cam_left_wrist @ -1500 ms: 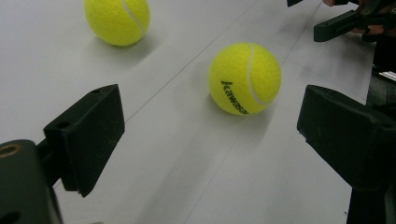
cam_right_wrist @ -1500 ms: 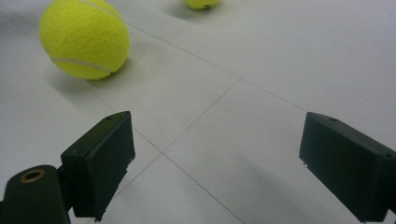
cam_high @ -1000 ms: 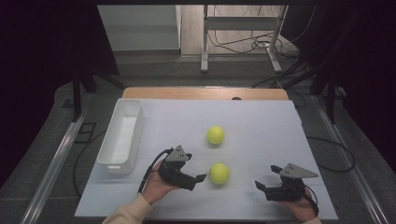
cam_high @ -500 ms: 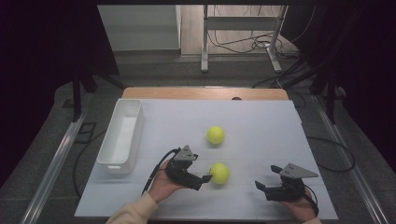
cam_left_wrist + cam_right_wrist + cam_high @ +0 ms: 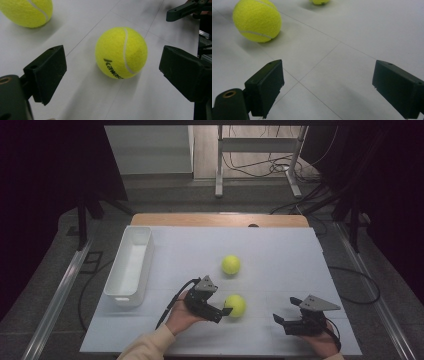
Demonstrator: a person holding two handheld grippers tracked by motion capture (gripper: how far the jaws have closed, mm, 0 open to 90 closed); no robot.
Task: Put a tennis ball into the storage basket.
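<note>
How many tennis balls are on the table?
2. One ball lies near the table's front, just ahead of the open left gripper. The other ball lies farther back, near the table's middle. The white bin looks empty.

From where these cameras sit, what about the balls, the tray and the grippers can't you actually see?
- Near ball: the printed name runs under its curve in the left gripper view; its end is unreadable.
- Far ball: cut off by the top edge in the right gripper view.
- White tray: the high view is too small and pale to tell whether its inside holds anything.
- Right gripper: the high view doesn't settle whether it touches the table.
</note>
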